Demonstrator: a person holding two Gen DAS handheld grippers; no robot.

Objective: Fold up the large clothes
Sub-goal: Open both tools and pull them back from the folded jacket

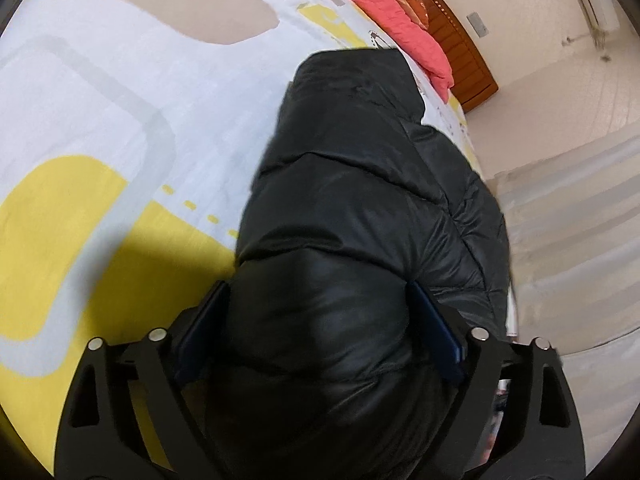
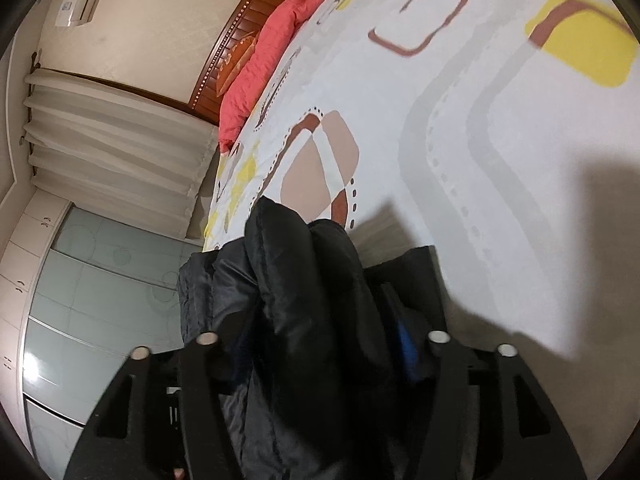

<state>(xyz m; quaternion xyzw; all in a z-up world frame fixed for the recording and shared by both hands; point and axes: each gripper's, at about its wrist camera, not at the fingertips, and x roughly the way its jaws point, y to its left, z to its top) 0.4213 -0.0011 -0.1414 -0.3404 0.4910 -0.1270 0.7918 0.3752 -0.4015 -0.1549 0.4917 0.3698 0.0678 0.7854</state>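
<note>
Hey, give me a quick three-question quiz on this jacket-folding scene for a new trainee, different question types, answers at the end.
1. True or false: the left tongs have the black puffer jacket bunched between their fingers.
2. Multiple choice: what lies at the head of the bed, against the wooden headboard? A) a blue towel B) a coral-pink quilt C) a cardboard box
3. Fill in: in the right wrist view, the right tongs grip a thick fold of the ____ above the patterned bedsheet.

Key: 1 true; 2 B; 3 jacket.
</note>
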